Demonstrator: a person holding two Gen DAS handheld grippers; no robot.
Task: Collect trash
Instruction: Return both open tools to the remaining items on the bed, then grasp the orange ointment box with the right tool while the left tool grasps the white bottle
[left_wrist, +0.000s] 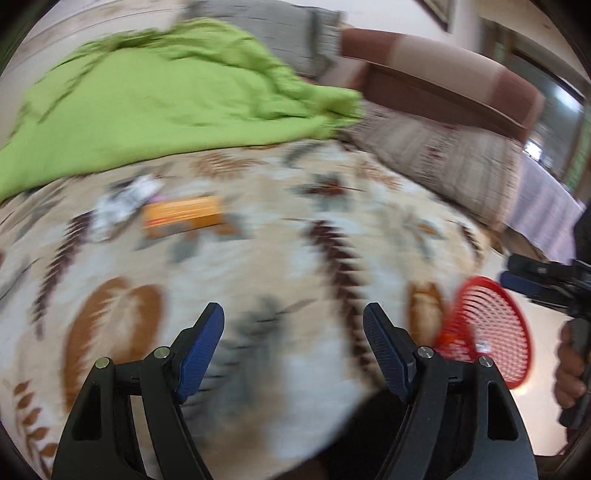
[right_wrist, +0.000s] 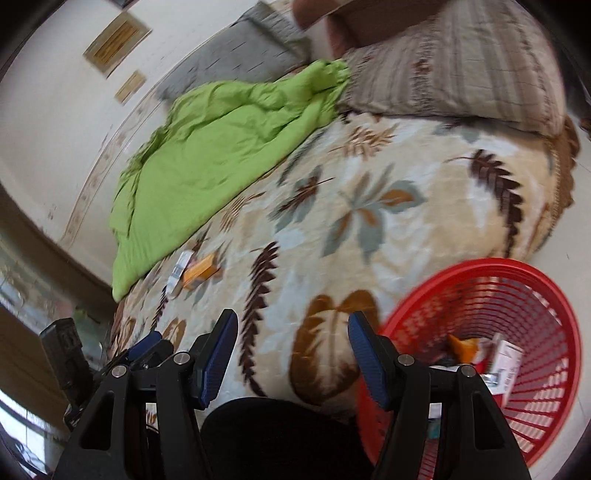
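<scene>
An orange box (left_wrist: 181, 218) and a white crumpled wrapper (left_wrist: 125, 199) lie side by side on the leaf-patterned blanket (left_wrist: 295, 229), near the green quilt. My left gripper (left_wrist: 293, 314) hovers over the blanket short of them, open, nothing between its fingers. In the right wrist view the orange box (right_wrist: 201, 273) and the wrapper (right_wrist: 181, 269) lie far ahead to the left. My right gripper (right_wrist: 291, 321) is open and empty, just left of the red basket (right_wrist: 480, 264), which holds an orange scrap (right_wrist: 461, 345) and a white carton (right_wrist: 506, 362).
A green quilt (left_wrist: 147, 103) covers the bed's far side, with grey and striped pillows (right_wrist: 454, 70) and a brown headboard (left_wrist: 443, 74) beyond. The red basket (left_wrist: 480, 282) stands off the bed's edge on a pale floor. A hand holds the right gripper (left_wrist: 515, 282) there.
</scene>
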